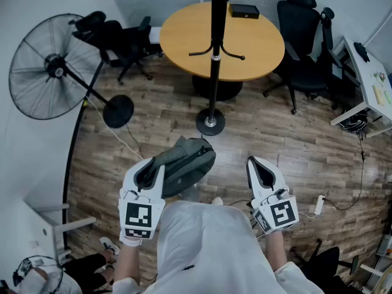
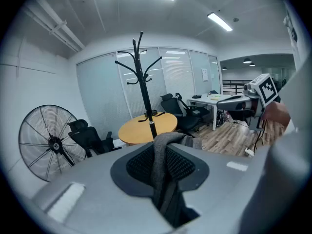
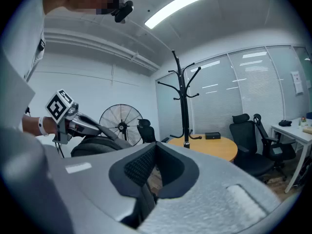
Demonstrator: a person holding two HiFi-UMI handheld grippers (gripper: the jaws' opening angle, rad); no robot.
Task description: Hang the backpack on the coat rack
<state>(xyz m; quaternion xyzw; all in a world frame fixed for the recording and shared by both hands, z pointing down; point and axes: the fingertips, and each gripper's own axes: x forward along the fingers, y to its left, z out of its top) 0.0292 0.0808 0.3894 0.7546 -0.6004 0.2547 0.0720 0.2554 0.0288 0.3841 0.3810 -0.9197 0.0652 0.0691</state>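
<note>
The grey-green backpack (image 1: 185,162) hangs in the air in front of me, a little short of the coat rack's base. My left gripper (image 1: 149,166) is shut on the backpack's grey strap (image 2: 163,165), which runs up between its jaws. My right gripper (image 1: 258,164) is level with it to the right, shut with nothing between its pads (image 3: 139,167). The black coat rack (image 1: 214,54) stands straight ahead on its round base (image 1: 210,122), its hooks bare (image 2: 140,65). From the right gripper view the left gripper (image 3: 62,112) and the backpack (image 3: 97,147) show at the left.
A round wooden table (image 1: 245,38) with a black box (image 1: 244,10) is right behind the rack. A standing fan (image 1: 52,66) is at the left, its base (image 1: 117,111) near the rack. Black office chairs (image 1: 303,48) and a white desk (image 1: 370,78) are at the right. Cables and a power strip (image 1: 318,204) lie on the floor.
</note>
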